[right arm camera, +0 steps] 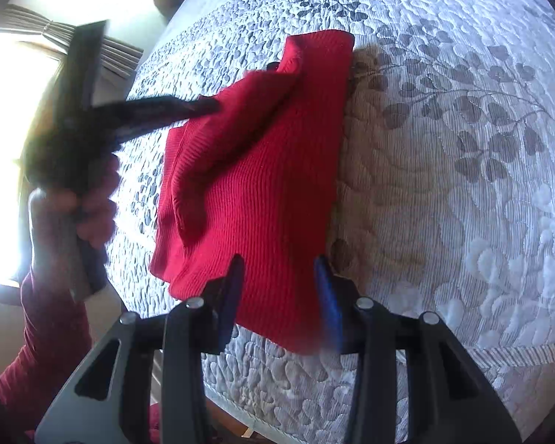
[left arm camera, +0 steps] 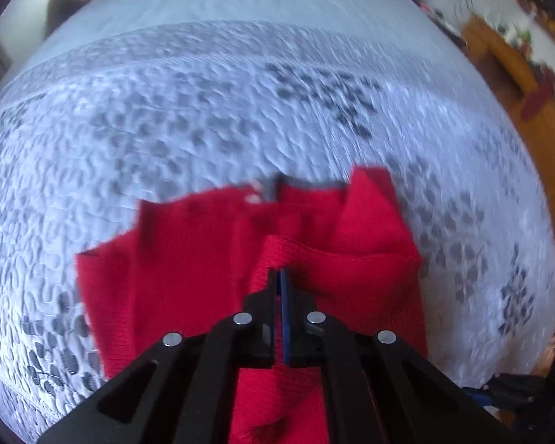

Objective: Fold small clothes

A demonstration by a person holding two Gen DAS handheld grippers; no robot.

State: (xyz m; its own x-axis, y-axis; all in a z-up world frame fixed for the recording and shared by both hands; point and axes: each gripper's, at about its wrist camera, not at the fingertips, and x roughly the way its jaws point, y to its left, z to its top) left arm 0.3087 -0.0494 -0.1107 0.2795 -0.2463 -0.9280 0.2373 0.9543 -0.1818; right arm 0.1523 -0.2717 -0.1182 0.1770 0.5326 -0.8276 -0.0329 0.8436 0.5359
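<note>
Plainly, only the right wrist view shows the person: a hand [right arm camera: 88, 199] in a dark red sleeve [right arm camera: 44, 333] wrapped around the handle of the left gripper [right arm camera: 212, 105], with a bright window and curtain behind it. The left wrist view, blurred, shows instead a wooden dresser [left arm camera: 499, 55] at the far right of the room.

The red knit garment [right arm camera: 262, 170] lies partly folded on the quilted bedspread [right arm camera: 462, 185], near the bed's near edge. The left gripper reaches in from the left, angled steeply down, its jaws pressed together on a raised ribbed fold of the garment. The right gripper [right arm camera: 281, 288] points down at the garment's near edge, jaws parted and straddling that edge, the pads not pressing the cloth.
</note>
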